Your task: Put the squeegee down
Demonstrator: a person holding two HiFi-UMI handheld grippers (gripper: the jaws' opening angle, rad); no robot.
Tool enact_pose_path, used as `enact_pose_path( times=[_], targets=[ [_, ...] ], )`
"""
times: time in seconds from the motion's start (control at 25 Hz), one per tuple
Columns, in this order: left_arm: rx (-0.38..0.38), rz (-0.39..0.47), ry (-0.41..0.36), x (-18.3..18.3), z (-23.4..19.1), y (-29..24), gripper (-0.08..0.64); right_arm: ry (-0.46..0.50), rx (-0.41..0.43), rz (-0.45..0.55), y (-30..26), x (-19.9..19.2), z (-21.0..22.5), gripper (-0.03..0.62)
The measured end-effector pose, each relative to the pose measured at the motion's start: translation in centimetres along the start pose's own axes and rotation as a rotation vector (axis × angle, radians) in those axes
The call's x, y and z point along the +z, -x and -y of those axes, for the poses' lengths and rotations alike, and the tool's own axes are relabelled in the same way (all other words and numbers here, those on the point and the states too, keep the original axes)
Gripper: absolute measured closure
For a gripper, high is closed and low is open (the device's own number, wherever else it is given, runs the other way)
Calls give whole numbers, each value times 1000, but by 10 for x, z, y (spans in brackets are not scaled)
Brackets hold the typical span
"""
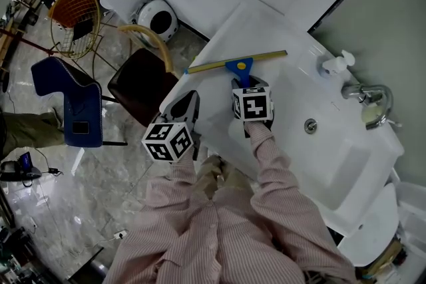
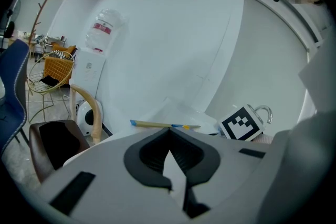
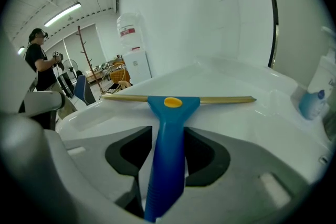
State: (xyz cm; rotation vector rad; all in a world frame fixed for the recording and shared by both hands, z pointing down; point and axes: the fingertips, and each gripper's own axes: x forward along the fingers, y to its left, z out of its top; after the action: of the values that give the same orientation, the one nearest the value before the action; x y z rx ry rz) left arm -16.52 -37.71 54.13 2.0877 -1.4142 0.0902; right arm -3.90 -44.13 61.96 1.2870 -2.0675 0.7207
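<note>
Squeegee lies on sink ledge, blade flat on the white top, handle pointing at the person. Right gripper jaws spread wide, handle between them, looks loose rather than pinched. Left gripper closed, empty, near the sink edge. Best finish: back right gripper straight off along handle, no sideways nudge.

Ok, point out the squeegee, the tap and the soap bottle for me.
squeegee (image 3: 167,155): right gripper view, on its blue handle.
tap (image 1: 370,91): head view, on the arch of the chrome spout.
soap bottle (image 1: 335,64): head view, on its white pump top.
</note>
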Motion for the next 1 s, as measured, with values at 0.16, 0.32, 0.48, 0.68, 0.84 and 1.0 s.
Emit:
enact_pose_path(
  times=[0.16,0.32,0.48,0.68,0.84,1.0],
  targets=[
    [-3,3,1,0,1,2,558,20,-30,15,3,2,0,425],
    [-10,8,-1,1,4,5,558,11,-47,30,8,4,3,423],
    [-18,16,-11,4,8,9,558,8,-34,75,21,12,0,423],
    [-47,17,-40,7,21,13,558,9,-31,152,46,22,2,423],
    [-79,20,-69,11,33,19,558,12,11,194,65,26,-3,427],
    [-106,31,-85,16,43,26,558,0,94,243,86,29,-14,464]
  ],
)
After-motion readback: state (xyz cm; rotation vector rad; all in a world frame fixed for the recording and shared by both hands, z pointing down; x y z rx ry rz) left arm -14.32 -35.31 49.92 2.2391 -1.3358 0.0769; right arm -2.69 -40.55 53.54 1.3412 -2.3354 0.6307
